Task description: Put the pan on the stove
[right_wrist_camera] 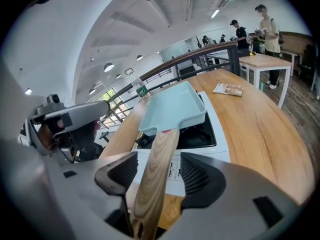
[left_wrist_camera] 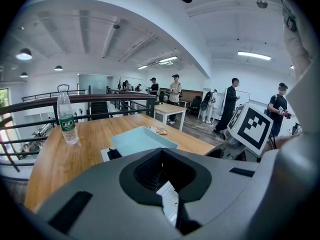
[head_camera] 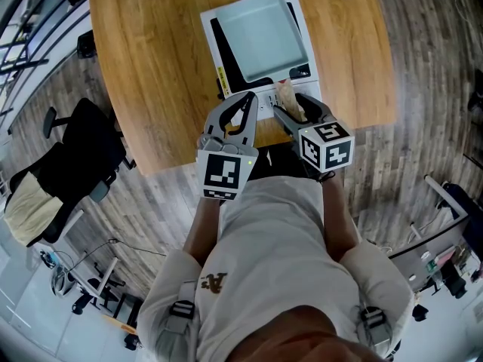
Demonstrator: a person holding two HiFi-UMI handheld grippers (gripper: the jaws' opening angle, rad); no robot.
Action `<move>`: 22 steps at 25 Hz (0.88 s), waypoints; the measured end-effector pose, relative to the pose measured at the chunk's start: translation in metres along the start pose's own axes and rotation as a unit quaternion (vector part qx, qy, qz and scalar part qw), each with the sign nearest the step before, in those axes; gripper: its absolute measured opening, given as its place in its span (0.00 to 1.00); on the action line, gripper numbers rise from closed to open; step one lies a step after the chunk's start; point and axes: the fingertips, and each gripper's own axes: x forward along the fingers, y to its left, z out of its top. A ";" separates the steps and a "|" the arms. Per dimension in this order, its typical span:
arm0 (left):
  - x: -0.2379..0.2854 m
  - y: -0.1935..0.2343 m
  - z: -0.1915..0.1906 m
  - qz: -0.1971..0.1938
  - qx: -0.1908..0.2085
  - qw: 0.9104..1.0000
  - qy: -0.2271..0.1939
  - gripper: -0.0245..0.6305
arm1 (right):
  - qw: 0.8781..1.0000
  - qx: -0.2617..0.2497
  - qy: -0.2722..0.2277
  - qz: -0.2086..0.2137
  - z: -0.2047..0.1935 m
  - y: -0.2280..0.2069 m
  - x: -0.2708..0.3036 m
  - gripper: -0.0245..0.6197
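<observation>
A water bottle [left_wrist_camera: 66, 119] is seen ahead and to the left of the left gripper [head_camera: 247, 98], whose jaws are brought together at the tips with nothing held. To its right, the right gripper [right_wrist_camera: 159, 170] is shown with its jaws spread wide. The wooden handle [right_wrist_camera: 152, 184] lies between them (nearer the left-hand jaw) and is not clamped. Straight ahead of these jaws, the pale blue pan [right_wrist_camera: 172, 106] is set on the stove [right_wrist_camera: 220, 146], which is carried by the wooden table [right_wrist_camera: 260, 129].

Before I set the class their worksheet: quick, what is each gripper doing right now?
Left gripper: closed, empty.
Right gripper: open, with the wooden handle of the pan between its jaws.
</observation>
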 end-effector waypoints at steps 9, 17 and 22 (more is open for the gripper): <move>-0.006 0.003 0.004 0.004 0.003 1.000 -0.006 0.07 | 1.000 -0.005 -0.020 -0.014 0.011 -0.004 -0.013 0.47; -0.016 0.012 0.008 0.013 0.005 1.000 -0.015 0.07 | 0.999 -0.019 -0.046 -0.023 0.029 0.001 -0.027 0.47; -0.024 0.020 0.015 0.022 0.009 0.999 -0.022 0.07 | 0.996 -0.037 -0.072 -0.033 0.047 0.008 -0.039 0.42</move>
